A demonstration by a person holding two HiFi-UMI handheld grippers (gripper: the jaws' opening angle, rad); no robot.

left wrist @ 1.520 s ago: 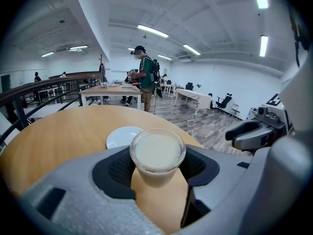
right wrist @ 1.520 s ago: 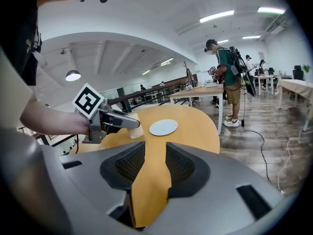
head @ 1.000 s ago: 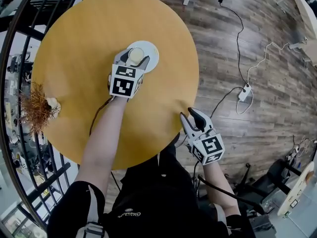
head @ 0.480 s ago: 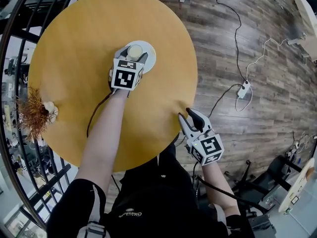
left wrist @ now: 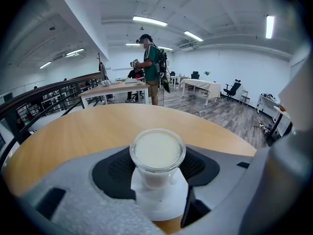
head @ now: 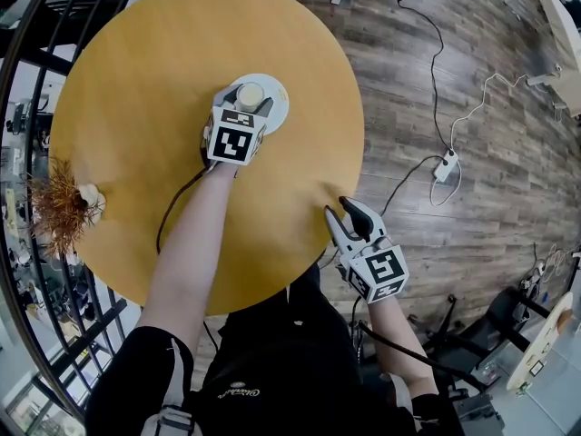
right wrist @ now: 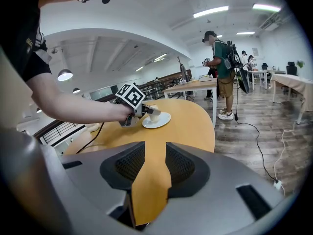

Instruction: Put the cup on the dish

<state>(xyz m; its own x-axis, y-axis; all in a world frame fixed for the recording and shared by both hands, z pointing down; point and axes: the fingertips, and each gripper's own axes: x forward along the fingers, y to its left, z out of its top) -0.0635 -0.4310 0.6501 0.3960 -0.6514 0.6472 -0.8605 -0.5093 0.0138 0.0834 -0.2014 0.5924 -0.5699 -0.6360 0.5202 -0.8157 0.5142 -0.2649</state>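
Observation:
A small clear cup (head: 250, 94) with a milky white inside stands upright at the middle of a white dish (head: 275, 104) on the round yellow table (head: 136, 107). My left gripper (head: 247, 99) is shut on the cup, one dark pad on each side. In the left gripper view the cup (left wrist: 157, 153) fills the gap between the pads, and the dish (left wrist: 159, 207) lies right beneath its base. My right gripper (head: 349, 214) hovers open at the table's near right edge, nothing between its fingers. The right gripper view shows the cup (right wrist: 153, 112) and dish (right wrist: 160, 122) far ahead.
A dried spiky plant (head: 65, 203) lies at the table's left edge. A black cable (head: 174, 214) runs across the table beside my left arm. A dark railing (head: 27, 53) curves round the left side. Cords and a power strip (head: 447, 167) lie on the wooden floor to the right.
My left gripper has sunk with the cup, bringing it down over the middle of the dish. The right gripper has stayed where it was.

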